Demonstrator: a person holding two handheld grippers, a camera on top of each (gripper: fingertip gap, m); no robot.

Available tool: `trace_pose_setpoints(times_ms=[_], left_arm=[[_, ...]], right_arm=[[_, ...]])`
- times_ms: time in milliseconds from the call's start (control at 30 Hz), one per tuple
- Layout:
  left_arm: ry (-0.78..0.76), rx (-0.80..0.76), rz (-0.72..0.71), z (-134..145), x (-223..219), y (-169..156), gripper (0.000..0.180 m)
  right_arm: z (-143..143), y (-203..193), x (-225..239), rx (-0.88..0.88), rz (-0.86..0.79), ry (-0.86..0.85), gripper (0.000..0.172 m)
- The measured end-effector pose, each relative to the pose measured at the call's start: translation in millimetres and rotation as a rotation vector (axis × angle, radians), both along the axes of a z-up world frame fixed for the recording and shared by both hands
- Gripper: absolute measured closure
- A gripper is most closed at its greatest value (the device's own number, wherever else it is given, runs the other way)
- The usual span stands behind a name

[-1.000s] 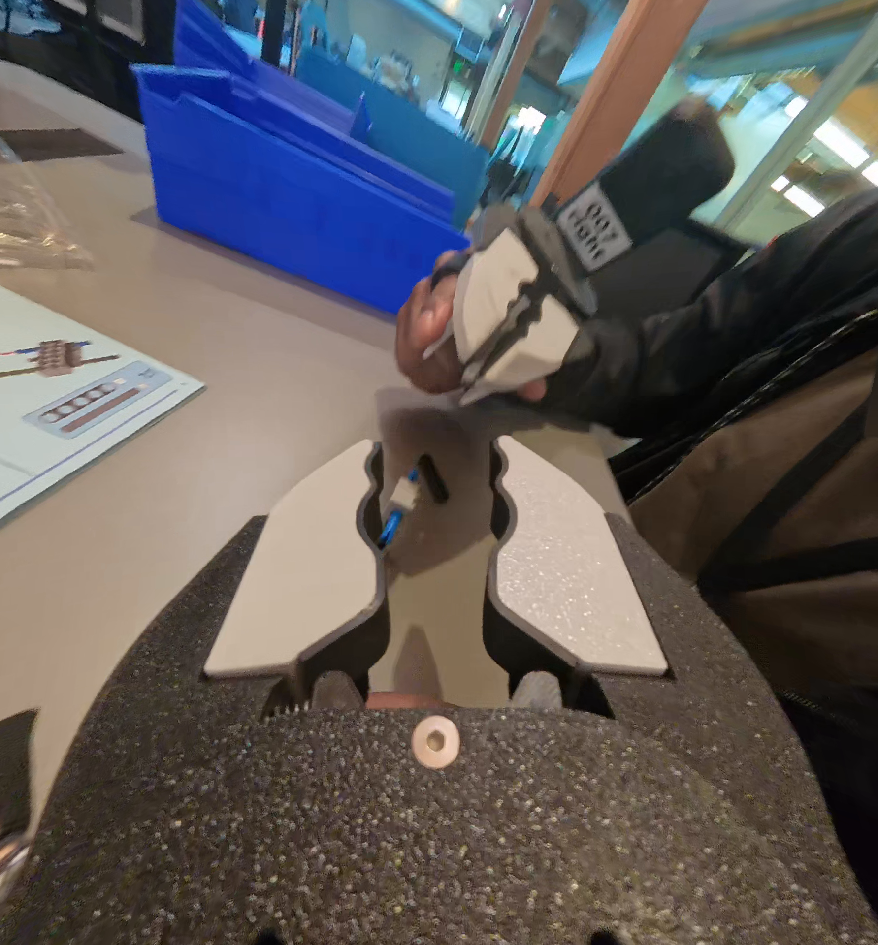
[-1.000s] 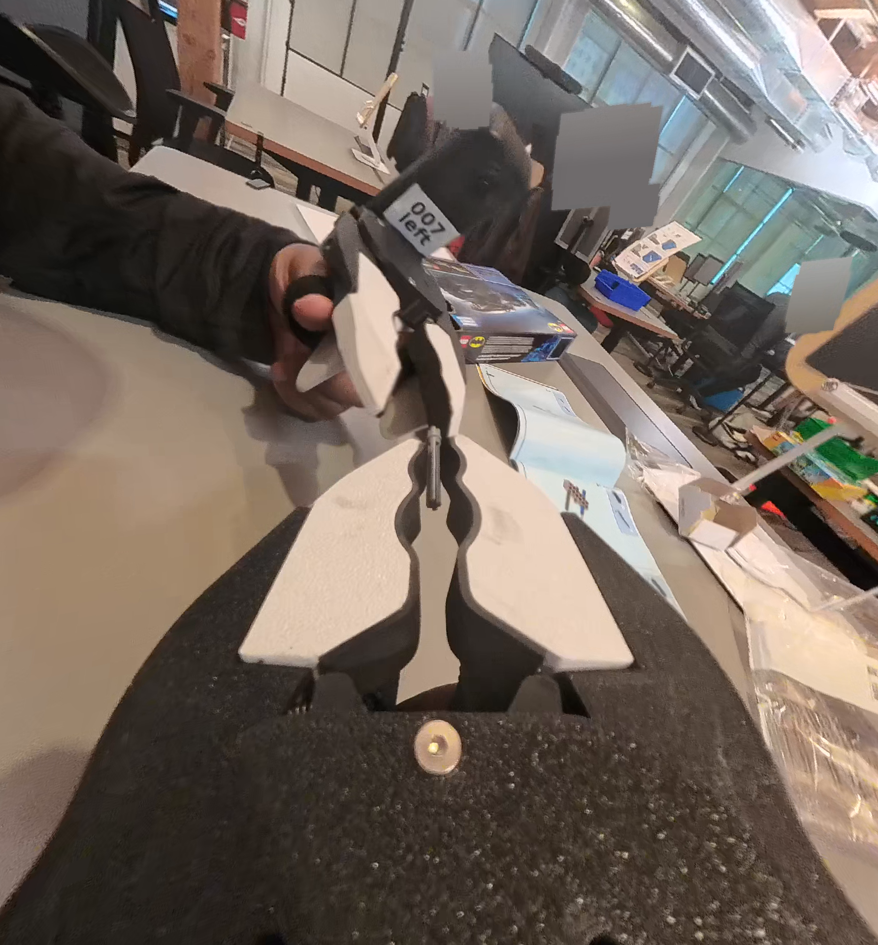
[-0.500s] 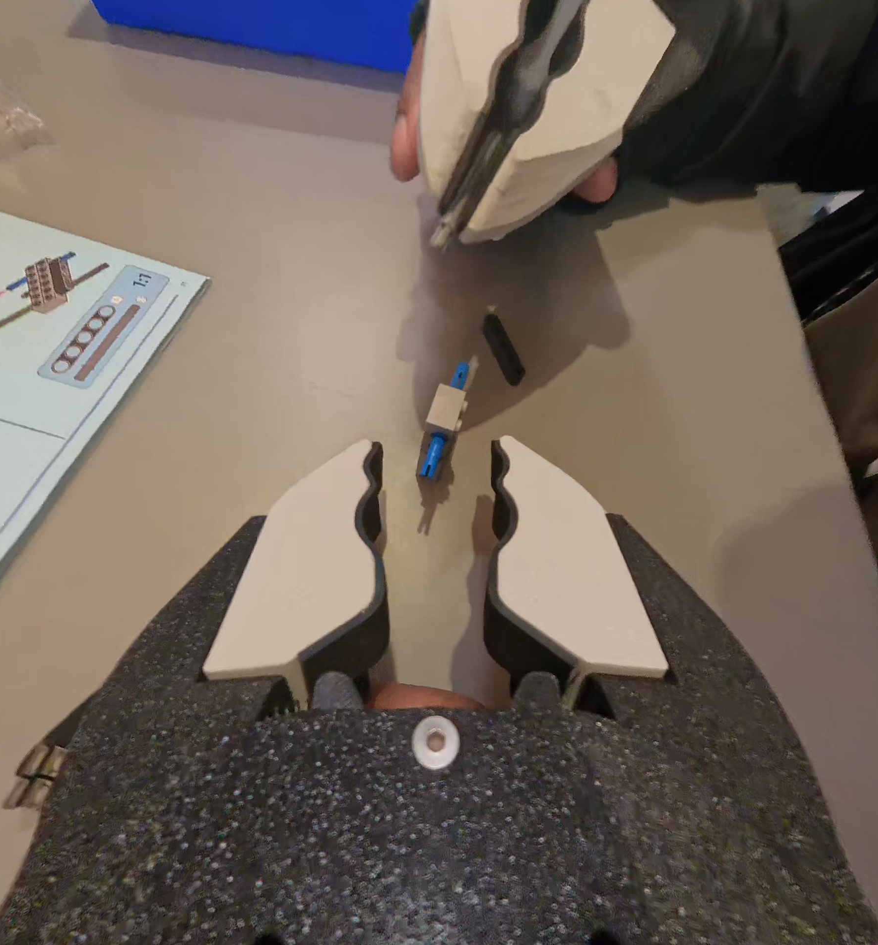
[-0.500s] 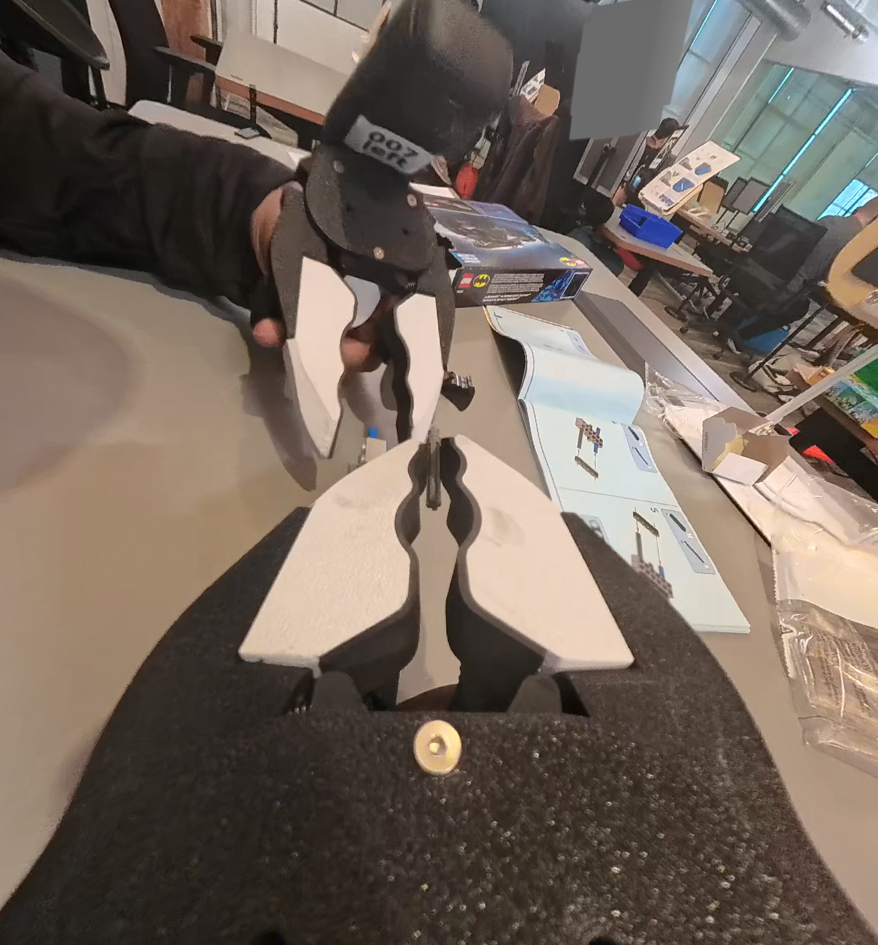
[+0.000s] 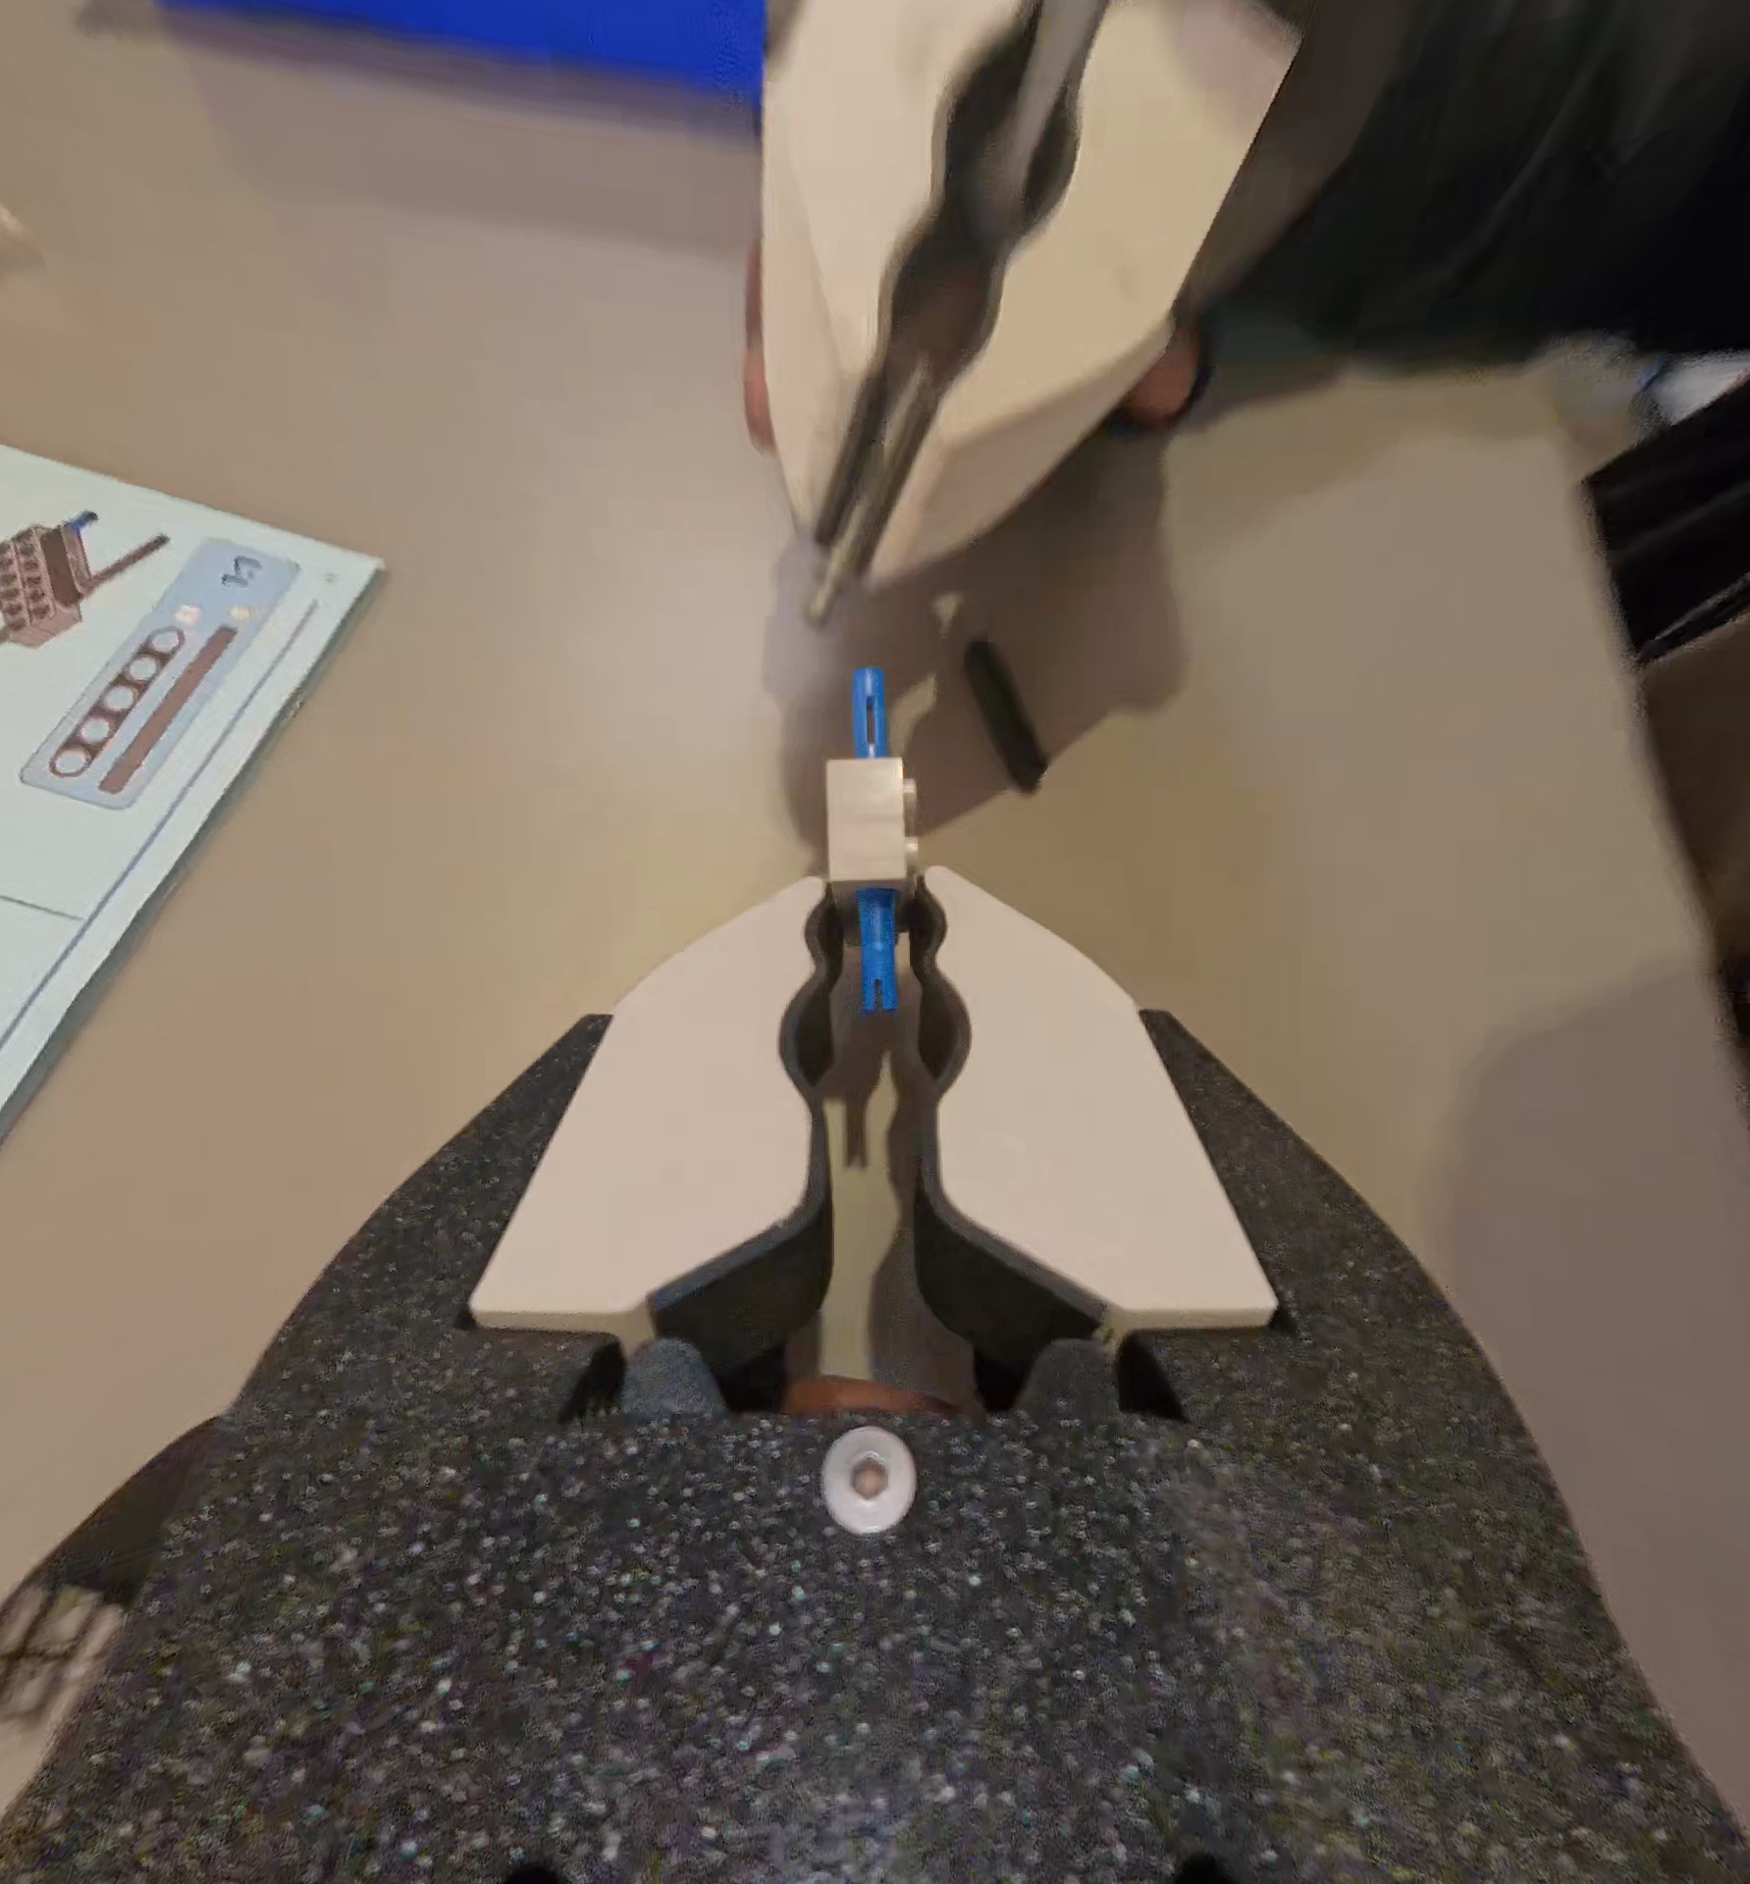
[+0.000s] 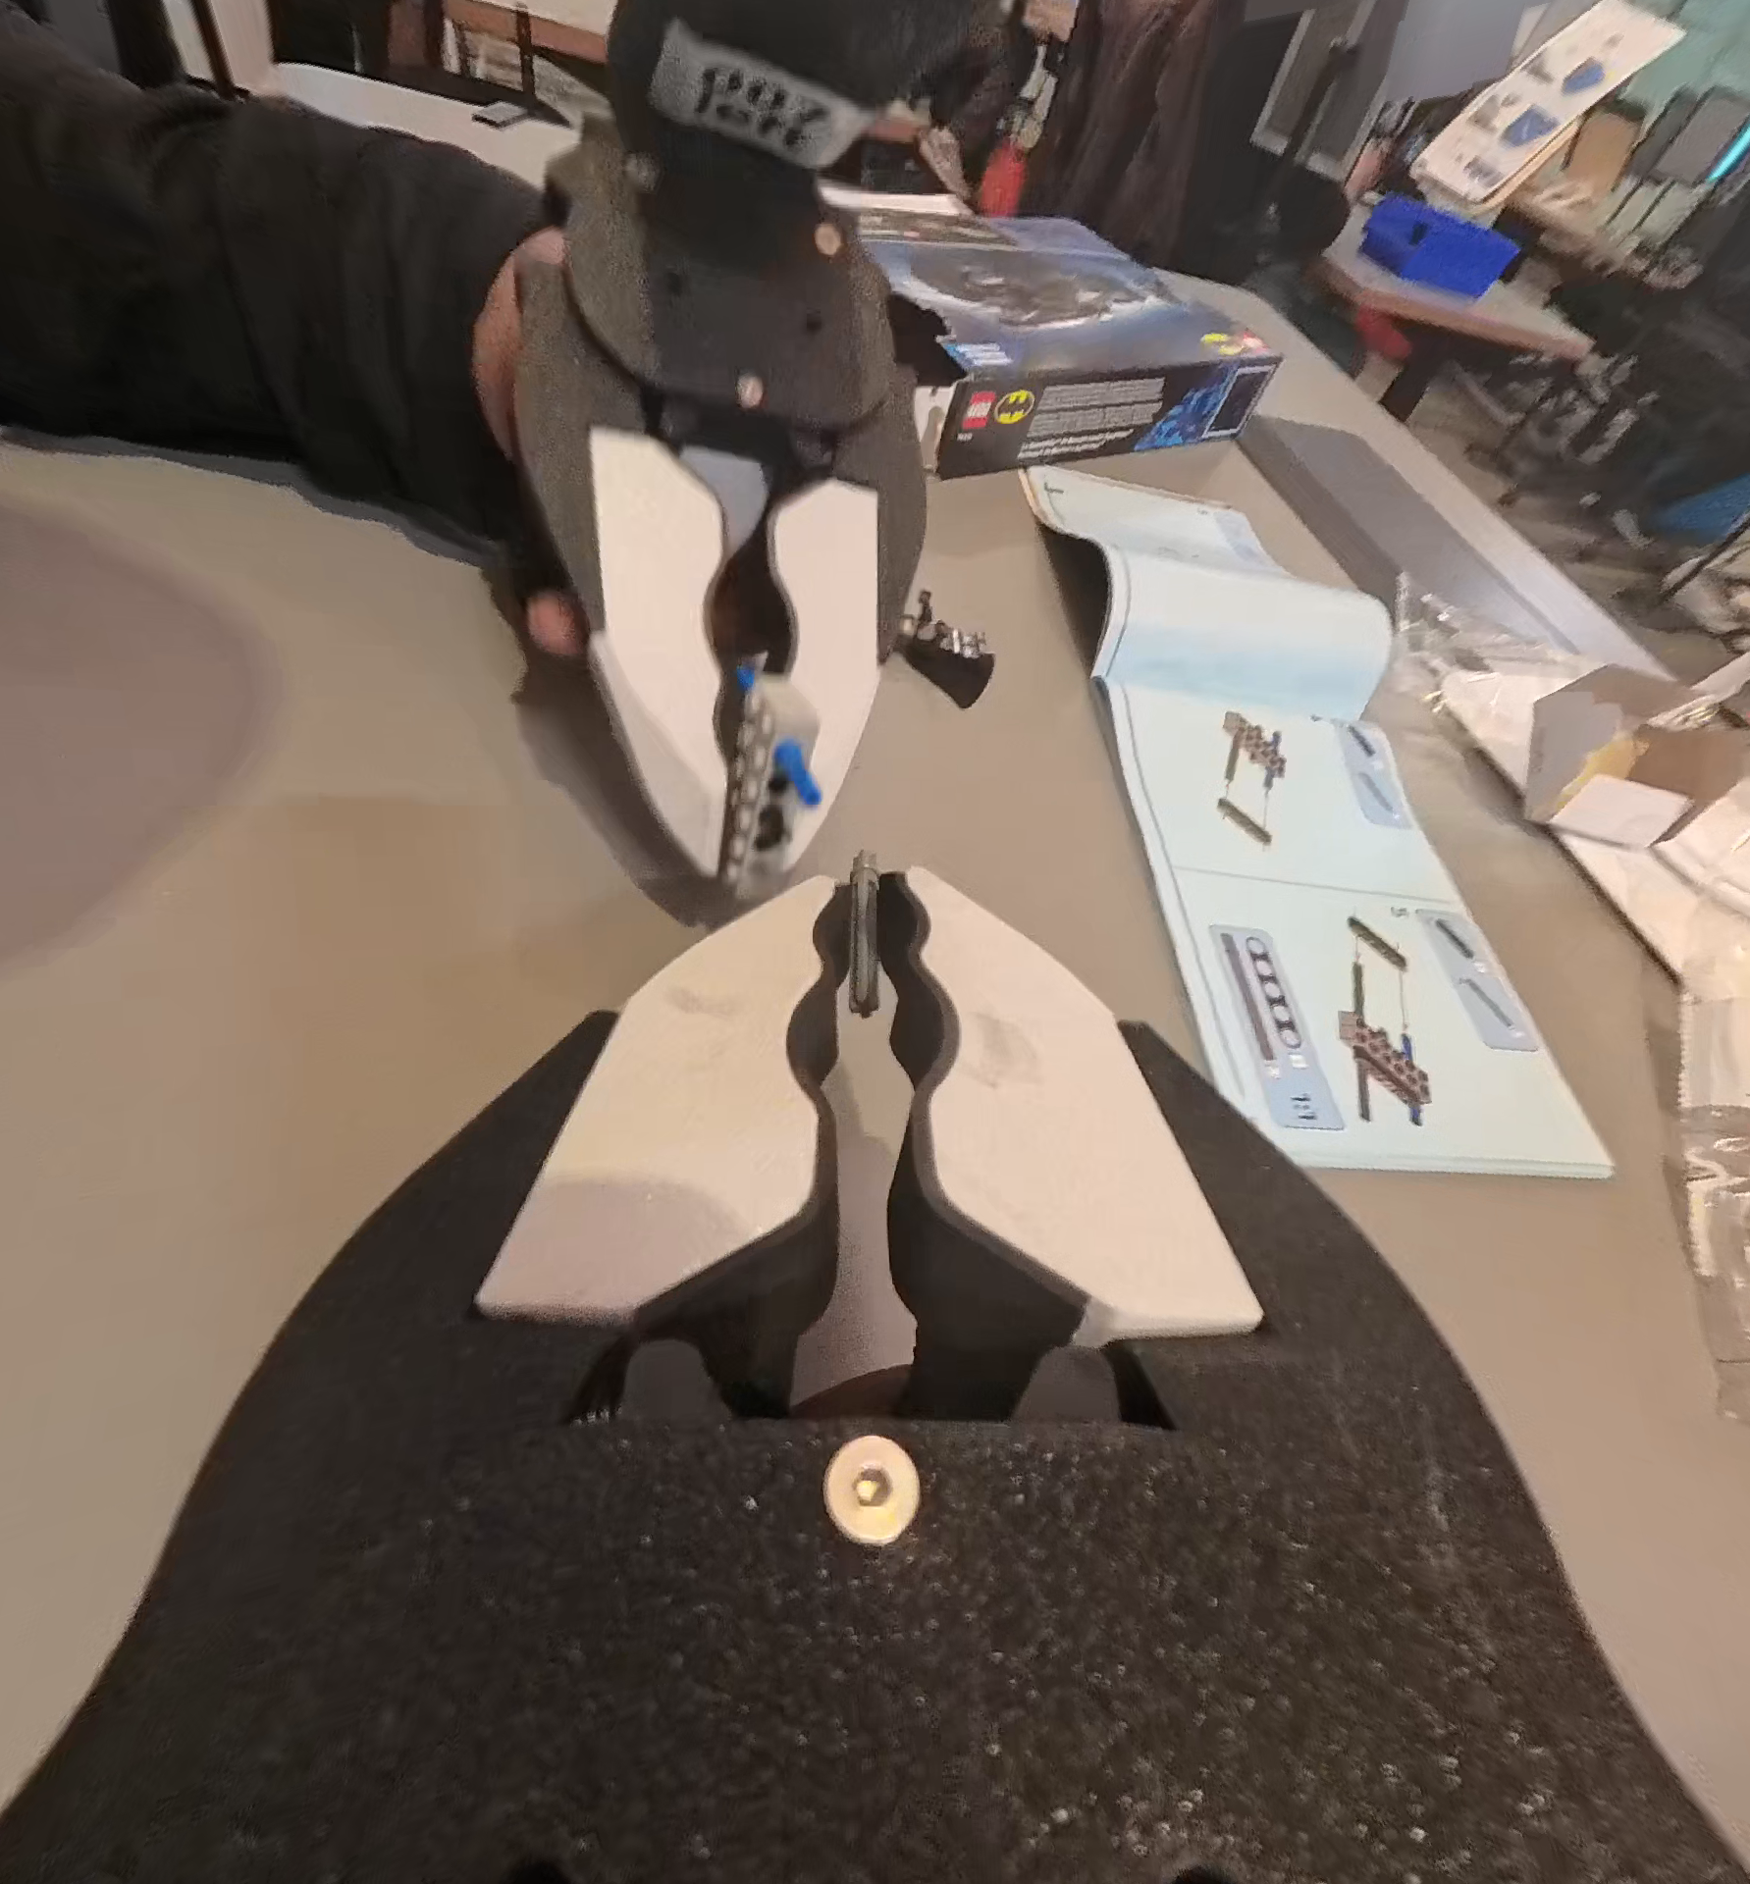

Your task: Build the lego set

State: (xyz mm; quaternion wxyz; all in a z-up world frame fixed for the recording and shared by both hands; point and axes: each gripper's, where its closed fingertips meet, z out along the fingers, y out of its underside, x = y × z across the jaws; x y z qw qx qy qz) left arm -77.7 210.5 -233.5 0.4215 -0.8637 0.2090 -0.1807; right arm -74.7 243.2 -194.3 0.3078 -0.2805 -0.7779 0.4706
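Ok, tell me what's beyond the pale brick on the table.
Beyond the pale brick, the blue pin sticks out; a black piece lies alongside. Farther table is covered by the right gripper.

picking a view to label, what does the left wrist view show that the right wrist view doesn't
Left wrist only: a loose black pin on the table and a blue bin.

Right wrist only: the box, plastic bags and a small dark assembly.

Both: the left gripper shut on a grey brick with a blue pin, the right gripper shut on a thin grey beam, and the booklet.
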Motion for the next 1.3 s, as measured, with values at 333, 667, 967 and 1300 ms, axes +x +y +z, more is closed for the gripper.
trace_pose_setpoints(times_ms=[333, 667, 967, 1300], left_arm=[[-0.243, 0.112, -0.079, 33, 14, -11, 0.169], [-0.224, 0.115, -0.140, 33, 26, -15, 0.169], [-0.213, 0.119, -0.169, 33, 32, -17, 0.169], [-0.199, 0.116, -0.163, 31, 33, -15, 0.169]], right_arm=[[2, -28, 16, -0.168, 0.146, -0.153, 0.167], [1, -40, 25, -0.209, 0.217, -0.201, 0.167], [3, -45, 26, -0.210, 0.227, -0.190, 0.167], [0, -47, 25, -0.187, 0.213, -0.186, 0.166]])
